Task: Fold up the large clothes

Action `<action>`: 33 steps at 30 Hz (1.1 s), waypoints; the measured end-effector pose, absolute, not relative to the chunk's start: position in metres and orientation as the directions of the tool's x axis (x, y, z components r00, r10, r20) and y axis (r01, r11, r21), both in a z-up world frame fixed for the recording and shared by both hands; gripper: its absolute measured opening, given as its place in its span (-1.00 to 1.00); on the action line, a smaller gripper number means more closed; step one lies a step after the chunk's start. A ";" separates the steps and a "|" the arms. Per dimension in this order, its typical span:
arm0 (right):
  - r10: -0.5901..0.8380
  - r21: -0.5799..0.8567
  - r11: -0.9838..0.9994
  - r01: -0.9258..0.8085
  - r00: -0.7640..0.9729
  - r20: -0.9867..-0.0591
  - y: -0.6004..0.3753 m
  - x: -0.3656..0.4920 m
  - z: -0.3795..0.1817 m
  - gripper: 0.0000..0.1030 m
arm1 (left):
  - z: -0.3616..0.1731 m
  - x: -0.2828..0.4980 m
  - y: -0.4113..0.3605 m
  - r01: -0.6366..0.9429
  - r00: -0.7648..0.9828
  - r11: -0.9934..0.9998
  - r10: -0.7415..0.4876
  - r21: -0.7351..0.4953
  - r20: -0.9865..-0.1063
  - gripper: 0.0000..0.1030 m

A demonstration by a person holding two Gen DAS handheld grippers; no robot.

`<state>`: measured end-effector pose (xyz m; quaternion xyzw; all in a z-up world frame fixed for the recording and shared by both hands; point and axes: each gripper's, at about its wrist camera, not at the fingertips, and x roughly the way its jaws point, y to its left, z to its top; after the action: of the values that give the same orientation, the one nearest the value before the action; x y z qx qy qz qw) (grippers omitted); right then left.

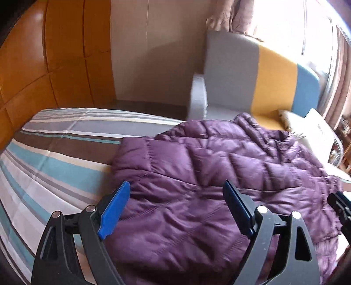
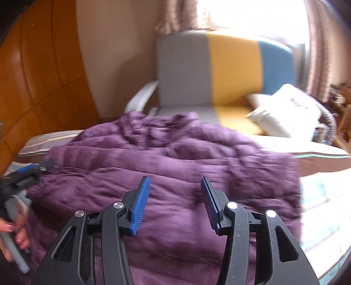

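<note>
A purple quilted puffer jacket (image 1: 208, 173) lies spread on the striped bed (image 1: 50, 153). My left gripper (image 1: 175, 186) hangs over the jacket's left part, open wide, nothing between its blue pads (image 1: 116, 210). In the right wrist view the same jacket (image 2: 175, 157) fills the middle, somewhat blurred. My right gripper (image 2: 175, 182) hovers above it, open, with only air between the fingers. The left gripper (image 2: 28, 171) and the hand holding it show at the left edge of the right wrist view. A dark bit of the right gripper (image 1: 340, 203) shows at the right edge of the left wrist view.
Beyond the bed stands an armchair (image 1: 252, 76) in grey, yellow and blue, with white cushions (image 2: 285, 111) on its seat. Wooden wardrobe doors (image 1: 43, 54) line the left. A bright curtained window (image 2: 252, 15) is behind the chair. Bare striped sheet lies left of the jacket.
</note>
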<state>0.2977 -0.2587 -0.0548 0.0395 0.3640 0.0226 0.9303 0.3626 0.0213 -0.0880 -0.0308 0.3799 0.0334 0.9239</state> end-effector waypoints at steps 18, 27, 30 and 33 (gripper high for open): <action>0.065 0.088 0.996 -0.001 0.681 -0.730 -0.239 0.321 -0.091 -0.03 | -0.126 0.373 0.028 -0.073 0.656 0.995 0.100 0.068 -0.748 0.91; 0.126 0.161 0.987 -0.010 0.671 -0.731 -0.262 0.239 -0.064 0.01 | -0.109 0.299 0.035 0.076 0.676 0.997 -0.060 -0.012 -0.735 0.96; 0.126 0.173 0.985 0.008 0.655 -0.745 -0.274 0.209 -0.065 0.01 | -0.112 0.275 0.037 0.100 0.653 0.995 -0.085 -0.026 -0.752 0.96; 0.120 0.185 0.982 0.034 0.642 -0.757 -0.289 0.181 -0.067 0.01 | -0.118 0.252 0.038 0.123 0.635 0.992 -0.088 -0.012 -0.768 0.96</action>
<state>0.1807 -0.2894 -0.0667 0.0914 0.4224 0.0239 0.9015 0.2519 0.0383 -0.1180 0.0207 0.4234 -0.0586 0.9038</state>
